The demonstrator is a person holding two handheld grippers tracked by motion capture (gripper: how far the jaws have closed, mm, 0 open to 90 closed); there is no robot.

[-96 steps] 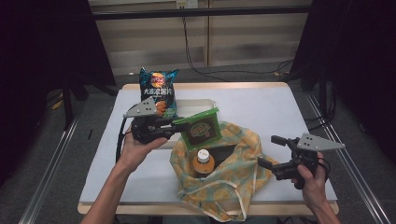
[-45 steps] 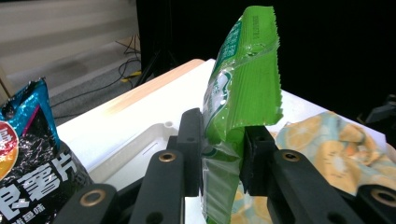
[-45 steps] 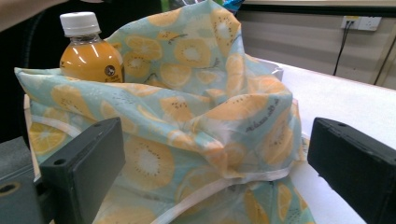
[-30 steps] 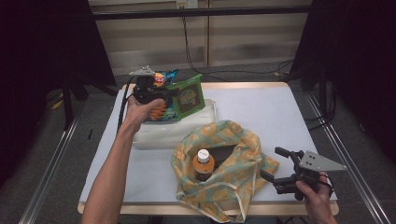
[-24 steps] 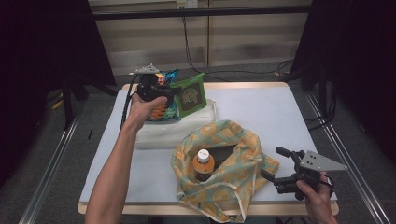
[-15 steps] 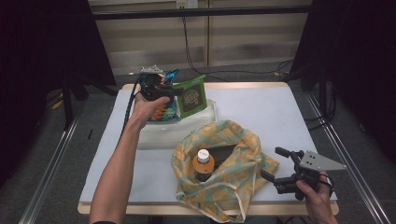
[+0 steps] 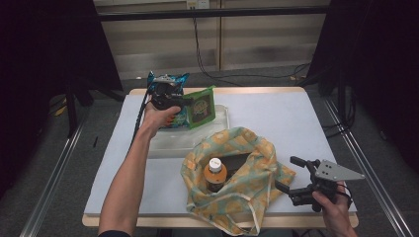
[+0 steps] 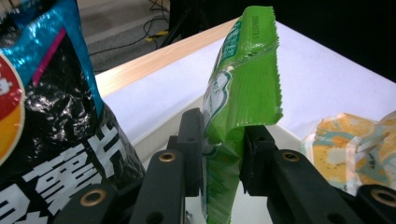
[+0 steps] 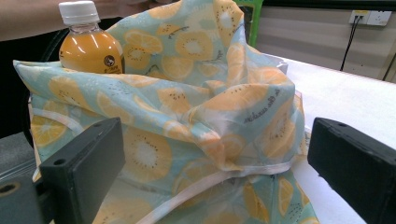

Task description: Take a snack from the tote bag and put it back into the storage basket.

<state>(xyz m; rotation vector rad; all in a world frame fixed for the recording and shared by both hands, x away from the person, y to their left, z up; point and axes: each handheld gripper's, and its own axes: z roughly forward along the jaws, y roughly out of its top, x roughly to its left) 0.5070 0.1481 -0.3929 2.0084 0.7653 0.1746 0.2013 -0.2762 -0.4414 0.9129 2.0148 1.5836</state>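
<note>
— Where's the green packet (image 7: 201,106) right now?

— Up by the far edge of the tabletop (image 7: 276,113), toward its left corner. The left gripper (image 7: 174,100) has it pinched, held upright over the far end of the clear tray (image 7: 170,144). From above you mostly see the hand (image 7: 159,117) wrapped round the tool.

— Can you be sure it's gripped?

— The left gripper view settles it: both black jaws press on the packet's lower part (image 8: 233,116), and the foil buckles between them. That view also shows the blue and black crisp bag (image 8: 51,116) close on one side, standing just beside the packet; from above the crisp bag (image 7: 168,81) sits behind the hand at the far edge.

— And the other tool?

— The right gripper (image 7: 289,173) is near the front right corner, jaws spread wide, nothing in them. It points at the fruit-print cloth bag (image 7: 242,182), just short of it.

— What's in that bag?

— From above, an orange juice bottle (image 7: 215,173) with a white cap stands in its open mouth. The right gripper view has the cloth bag (image 9: 196,126) between its parted jaws, and the bottle (image 9: 88,42) poking over the fabric's rim at the far side.
</note>
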